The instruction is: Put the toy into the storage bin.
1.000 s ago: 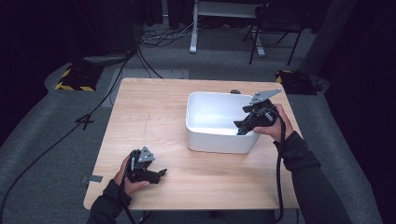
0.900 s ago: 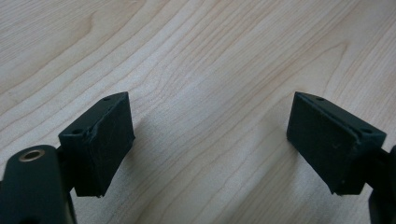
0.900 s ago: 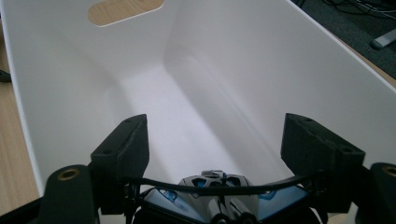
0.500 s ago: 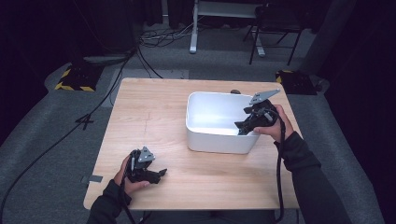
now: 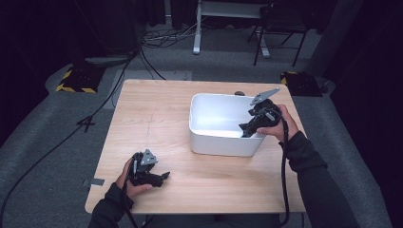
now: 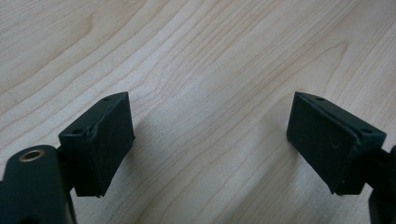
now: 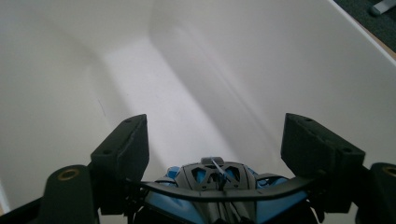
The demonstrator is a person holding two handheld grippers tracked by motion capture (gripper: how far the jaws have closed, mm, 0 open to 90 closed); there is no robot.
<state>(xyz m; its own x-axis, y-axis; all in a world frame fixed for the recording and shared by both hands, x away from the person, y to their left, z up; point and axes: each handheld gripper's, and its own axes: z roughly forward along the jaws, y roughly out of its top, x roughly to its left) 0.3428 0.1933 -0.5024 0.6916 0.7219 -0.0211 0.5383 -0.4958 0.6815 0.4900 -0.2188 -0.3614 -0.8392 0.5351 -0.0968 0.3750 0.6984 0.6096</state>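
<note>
Right gripper: held over the 3 o'clock rim of the white bin, tilted down into it. Its fingers are closed on a blue and grey object, seen in the right gripper view wedged between them, with the bin's inner walls and floor beyond.

Blue and grey object: low between the right fingers, inside the bin near its 3 o'clock wall; what kind of thing it is I cannot tell.

White bin: on the wooden counter, toward 2 o'clock from the counter's middle.

Left gripper: resting low at the counter's 7 o'clock corner, well apart from the bin. Its fingers stand wide apart with only bare wood grain between them; they hold nothing.

Person: forearms in dark sleeves enter from 6 o'clock.
</note>
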